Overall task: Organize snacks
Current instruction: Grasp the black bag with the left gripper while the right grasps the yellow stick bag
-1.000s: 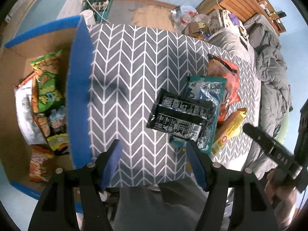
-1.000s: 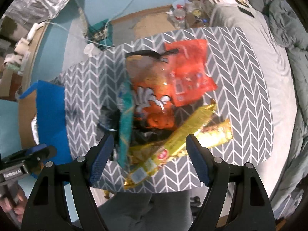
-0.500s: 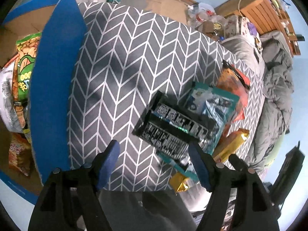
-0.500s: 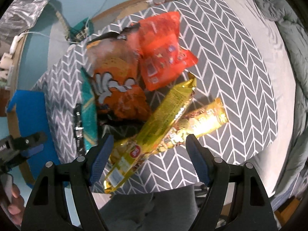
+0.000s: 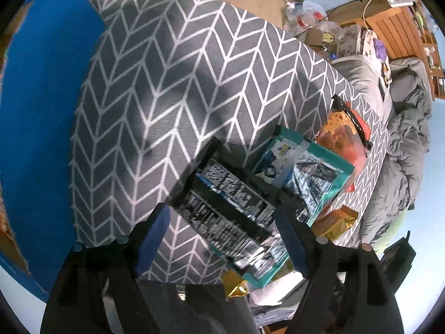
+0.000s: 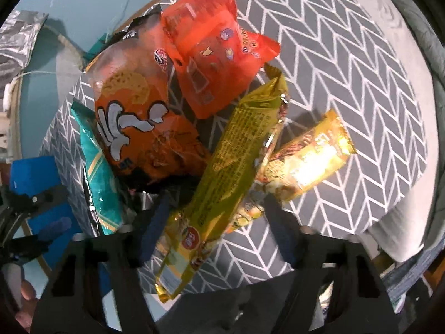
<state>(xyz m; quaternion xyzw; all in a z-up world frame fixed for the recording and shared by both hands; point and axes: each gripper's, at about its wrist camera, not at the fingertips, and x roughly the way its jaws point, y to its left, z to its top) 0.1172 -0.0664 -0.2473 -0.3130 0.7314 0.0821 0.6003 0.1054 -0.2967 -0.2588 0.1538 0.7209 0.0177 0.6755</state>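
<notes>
Both hands have come down close over the snack pile on the chevron-cloth counter (image 5: 172,64), which fills far more of each view than a second ago.

The left hand-held gripper (image 5: 222,239) is released, and its jaws have just been opening wider. They straddle the black packet (image 5: 222,208), which lies flat on the counter, partly over the teal packet (image 5: 311,183); the pads stand beside its edges and do not press it.

The right hand-held gripper (image 6: 217,222) has just been closing. The yellow packet (image 6: 236,150) runs between its jaws, but a gap shows on each side, so it is not grasped yet. That packet leans across the gold bar (image 6: 311,161), with the orange bag (image 6: 144,117) and red pouch (image 6: 217,53) behind it.

The blue-edged box (image 5: 41,128) sits off the counter's left side, well apart from the pile.

This looks like a double pick about to land: the black packet for the left, the yellow one for the right. The yellow packet's slick film and its tilt over the bar could let it slide as the jaws meet.
</notes>
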